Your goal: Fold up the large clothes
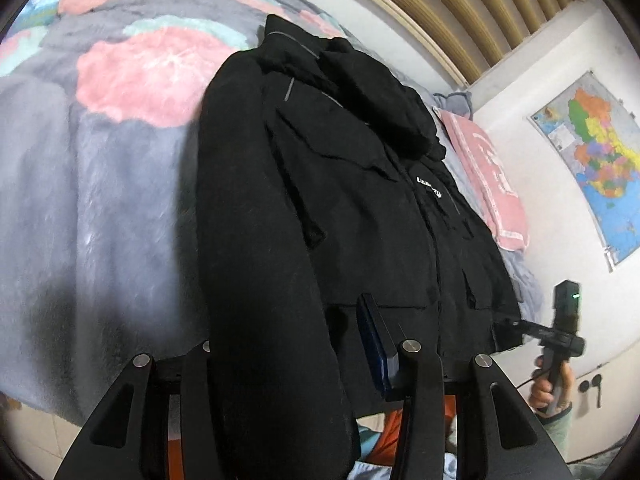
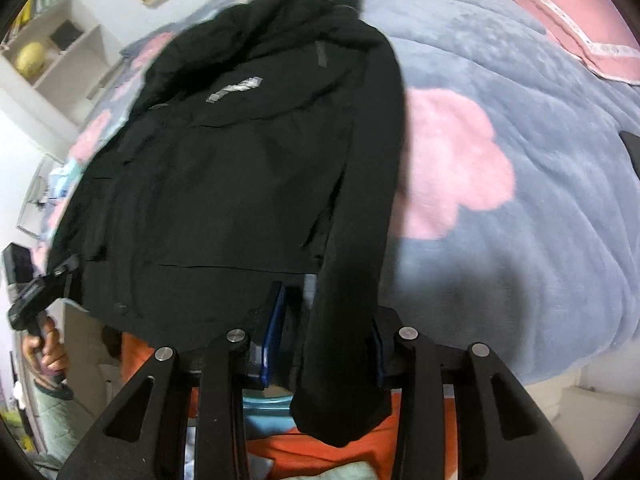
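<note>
A large black jacket (image 1: 352,208) lies front-up on the bed, hood at the far end, hem at the near edge. My left gripper (image 1: 288,344) is at the hem's left corner; the left sleeve (image 1: 256,280) hangs between its wide-apart fingers, the blue pad (image 1: 374,344) clear of the cloth. In the right wrist view the jacket (image 2: 224,168) fills the centre. My right gripper (image 2: 324,344) has the right sleeve (image 2: 352,280) hanging between its spread fingers. Each gripper shows in the other's view: the right one (image 1: 516,326) touches the hem corner, and so does the left one (image 2: 60,272).
A grey fleece blanket (image 1: 100,200) with pink flowers covers the bed. A pink pillow (image 1: 492,184) lies at the head. A map (image 1: 600,160) hangs on the wall. White shelves (image 2: 56,52) stand beyond the bed. Orange and blue cloth (image 2: 420,440) lies below the grippers.
</note>
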`<state>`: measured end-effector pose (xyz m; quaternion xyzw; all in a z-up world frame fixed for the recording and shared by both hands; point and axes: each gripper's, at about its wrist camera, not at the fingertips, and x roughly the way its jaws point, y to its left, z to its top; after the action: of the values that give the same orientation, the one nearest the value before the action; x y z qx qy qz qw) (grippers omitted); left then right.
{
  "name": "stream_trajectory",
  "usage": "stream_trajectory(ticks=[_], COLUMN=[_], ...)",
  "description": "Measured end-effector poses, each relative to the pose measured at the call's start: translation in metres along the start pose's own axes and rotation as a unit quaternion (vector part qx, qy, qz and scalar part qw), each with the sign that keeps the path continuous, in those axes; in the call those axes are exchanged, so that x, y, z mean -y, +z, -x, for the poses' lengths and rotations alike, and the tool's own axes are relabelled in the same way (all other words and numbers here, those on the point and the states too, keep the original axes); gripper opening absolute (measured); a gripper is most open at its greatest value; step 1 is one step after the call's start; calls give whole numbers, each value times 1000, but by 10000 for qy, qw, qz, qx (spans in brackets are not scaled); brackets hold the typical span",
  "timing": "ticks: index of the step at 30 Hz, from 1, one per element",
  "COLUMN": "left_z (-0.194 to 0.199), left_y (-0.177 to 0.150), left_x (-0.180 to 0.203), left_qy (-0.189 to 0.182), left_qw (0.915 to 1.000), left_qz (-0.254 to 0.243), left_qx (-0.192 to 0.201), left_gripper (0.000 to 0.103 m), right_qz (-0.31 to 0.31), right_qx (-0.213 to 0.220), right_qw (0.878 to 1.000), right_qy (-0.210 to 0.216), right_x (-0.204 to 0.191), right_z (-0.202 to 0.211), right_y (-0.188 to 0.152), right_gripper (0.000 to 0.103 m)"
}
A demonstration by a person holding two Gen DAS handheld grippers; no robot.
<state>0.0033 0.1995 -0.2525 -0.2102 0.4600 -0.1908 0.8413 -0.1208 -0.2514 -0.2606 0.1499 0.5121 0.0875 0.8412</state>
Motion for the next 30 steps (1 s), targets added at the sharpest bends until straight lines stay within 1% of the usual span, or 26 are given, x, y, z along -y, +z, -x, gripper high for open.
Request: stream_trajectory(ticks=[2, 3, 5, 6, 8, 9, 10, 11, 12, 13, 14, 15, 16, 18, 21, 22, 26, 30], left_z=[-4, -7, -12, -13, -17, -16, -15, -14, -12, -9, -5, 0, 5, 14, 30, 34, 48, 51], left_y=[3, 4, 6, 6, 6, 6, 6, 6, 7, 8, 9, 12, 14, 22, 40, 47, 83, 127], left_x=[8, 8, 5, 1, -4, -7, -8, -8, -8, -9, -10, -10, -10, -7, 1, 6, 22, 40], left_qy=[50, -3, -32, -33, -90, -123, -151, -118, -34, -26, -94, -193, -211, -258, -534, -569, -602, -552], left_qw=[9999, 9999, 10000, 10000, 9998, 9997, 9995, 9994, 9994, 9992, 9988, 9981, 9976, 9964, 9931, 9924, 9893, 9855], left_qz=[-78, -67, 4, 39, 159, 202, 255, 268, 254, 272, 311, 364, 383, 392, 370, 311, 25, -192], left_qx=[72, 84, 64, 53, 59, 79, 126, 179, 239, 297, 356, 455, 541, 702, 972, 1042, 1326, 1595], left_gripper=[46, 46, 46, 46, 46, 46, 42, 28, 23, 20, 16, 15, 13, 12, 12, 12, 12, 12], right_qz=[77, 92, 53, 20, 10, -4, -40, -59, -38, -47, -55, -51, -44, -35, -8, -2, 131, 303], right_qx=[146, 210, 194, 104, -82, -105, -68, -50, -36, 19, 82, 174, 253, 385, 658, 747, 1097, 1346], right_qw=[9998, 9996, 9993, 9994, 9999, 9999, 9999, 9999, 10000, 10000, 9999, 9998, 9996, 9991, 9970, 9961, 9920, 9890], right_qy=[84, 174, 330, 318, 149, 119, 106, 107, 0, -23, 66, 117, 124, 156, 400, 460, 612, 543], right_x=[-5, -7, -6, -4, 0, 1, 2, 3, 2, 3, 4, 2, 4, 9, 11, 11, 6, -7], right_z=[7, 10, 8, 3, -8, -12, -14, -15, -14, -10, -6, 0, 7, 22, 45, 52, 73, 80], right_y=[1, 1, 2, 1, -2, -2, -3, -2, 1, 2, 5, 8, 11, 17, 34, 40, 76, 117], right_gripper=[42, 45, 65, 66, 66, 65, 52, 33, 30, 24, 22, 22, 21, 20, 20, 20, 20, 20])
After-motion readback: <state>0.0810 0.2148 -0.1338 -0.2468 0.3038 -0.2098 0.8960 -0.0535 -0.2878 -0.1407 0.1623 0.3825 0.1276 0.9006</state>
